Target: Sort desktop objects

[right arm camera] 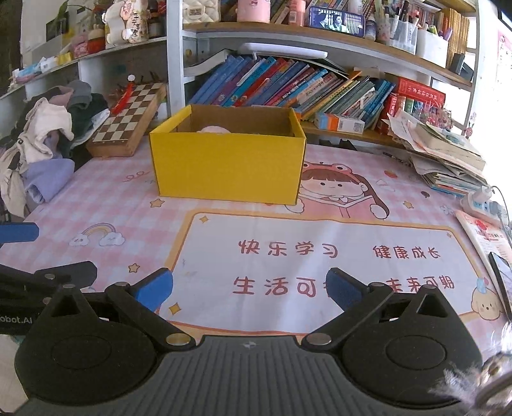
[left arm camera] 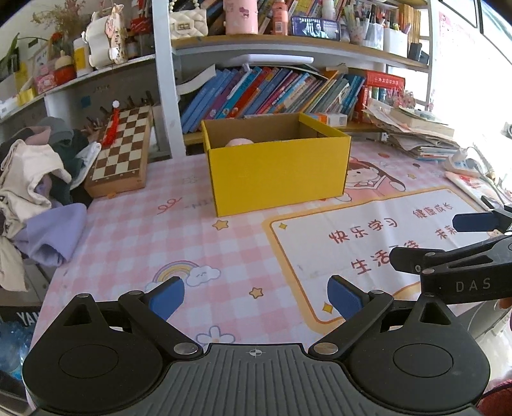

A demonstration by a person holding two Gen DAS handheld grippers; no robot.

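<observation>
Blue-padded left hand-held gripper (left arm camera: pixel 256 299) spread wide, empty | right hand-held gripper (right arm camera: pixel 251 289) likewise

Box contents: I see only a rounded pale pink top (left arm camera: pixel 239 141) above the front wall of the yellow box (left arm camera: pixel 278 172); what it is, I cannot tell.
Box floor: hidden from me in both views by the walls.
Right gripper in the left wrist view: cut off by the right edge; I see one blue pad (left arm camera: pixel 473 221) and black linkage only.
Left gripper in the right wrist view: cut off at the left edge; one blue pad (right arm camera: pixel 17 232) shows.
Lower right corner, right wrist view: a blurred furry shape (right arm camera: pixel 473 384), unidentifiable.
Clothes pile (left arm camera: pixel 35 192): runs past the left edge.
Phone screen on the shelf (right arm camera: pixel 336 19): too small to read.
</observation>
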